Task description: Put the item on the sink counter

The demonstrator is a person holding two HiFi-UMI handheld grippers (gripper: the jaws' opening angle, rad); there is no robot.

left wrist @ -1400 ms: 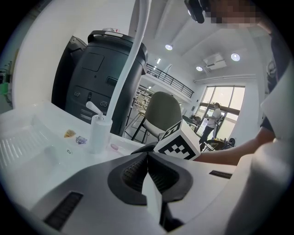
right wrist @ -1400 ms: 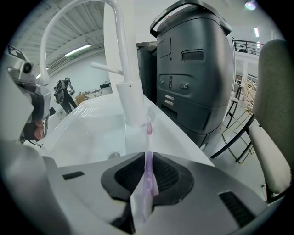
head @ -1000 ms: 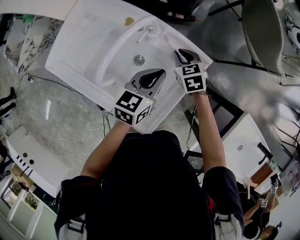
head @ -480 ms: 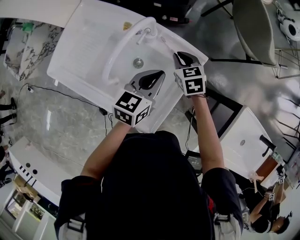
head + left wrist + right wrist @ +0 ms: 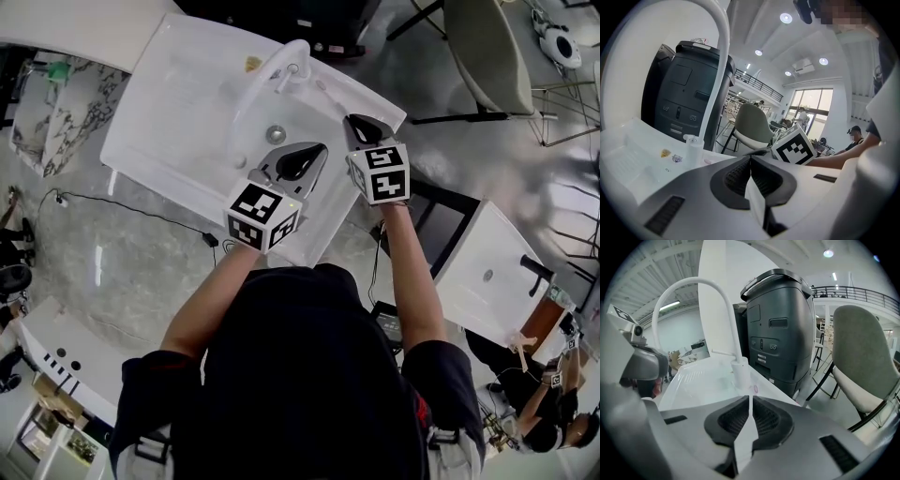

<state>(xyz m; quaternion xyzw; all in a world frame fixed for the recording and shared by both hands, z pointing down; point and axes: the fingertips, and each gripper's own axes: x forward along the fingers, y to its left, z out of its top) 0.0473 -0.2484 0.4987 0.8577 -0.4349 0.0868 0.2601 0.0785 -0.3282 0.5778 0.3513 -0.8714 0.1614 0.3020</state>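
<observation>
Little has changed over the last second: my left tool (image 5: 323, 148) and right tool (image 5: 352, 120) still hover over the table's (image 5: 169, 94) near side, each with jaws pressed together on nothing. A small yellowish item (image 5: 253, 64) lies there behind the faucet (image 5: 689, 282), so I judge placing done. The table's edge falls away just beside the right tool; open room lies leftward.

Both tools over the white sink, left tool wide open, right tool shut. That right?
No. The left tool is shut, not wide open: the left gripper view shows its jaws together, nothing between them. The right tool is shut and both are over the white sink, as said.
</observation>
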